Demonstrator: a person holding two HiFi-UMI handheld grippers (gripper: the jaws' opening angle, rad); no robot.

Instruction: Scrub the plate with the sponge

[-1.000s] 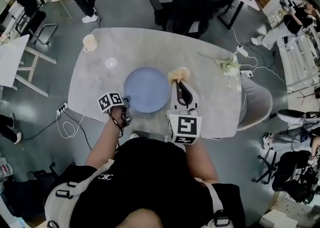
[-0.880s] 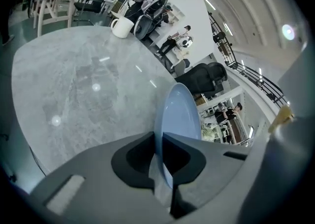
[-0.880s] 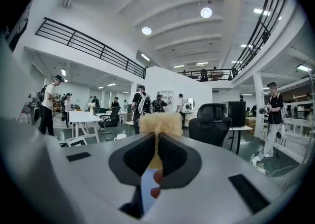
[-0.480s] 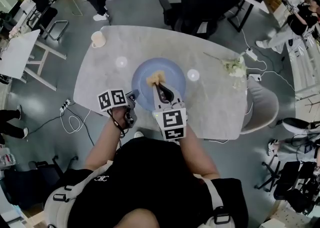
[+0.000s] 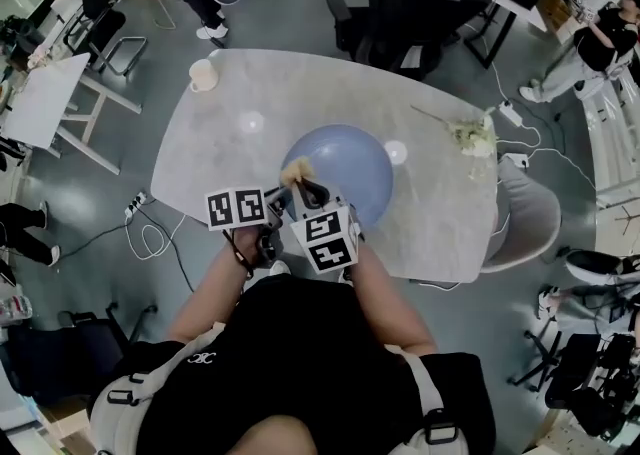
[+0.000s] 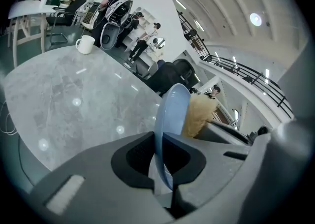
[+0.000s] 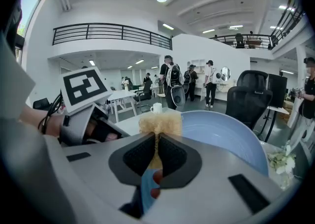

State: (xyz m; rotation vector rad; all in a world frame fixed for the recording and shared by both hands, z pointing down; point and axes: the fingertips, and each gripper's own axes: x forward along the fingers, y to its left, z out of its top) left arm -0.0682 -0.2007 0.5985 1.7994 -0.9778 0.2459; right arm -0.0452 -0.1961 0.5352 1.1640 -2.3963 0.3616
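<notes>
2 grippers were both clamped: left gripper (image 6: 160, 161) pinched the blue plate (image 6: 172, 110) by its rim, tilted above the table (image 5: 230, 143); right gripper (image 7: 156, 156) squeezed the sponge (image 7: 158, 123) beside plate's face. Hard scrubbing could probably twist plate out of that thin rim grip.

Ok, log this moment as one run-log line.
left gripper: shut on blue plate rim | blue plate: tilted up | right gripper: shut on sponge | sponge: at blue plate's face | phase: scrub

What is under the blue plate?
Only the grey table shows around the plate, which the left claw holds by its rim. The patch right beneath is covered, so nothing there can be seen.
</notes>
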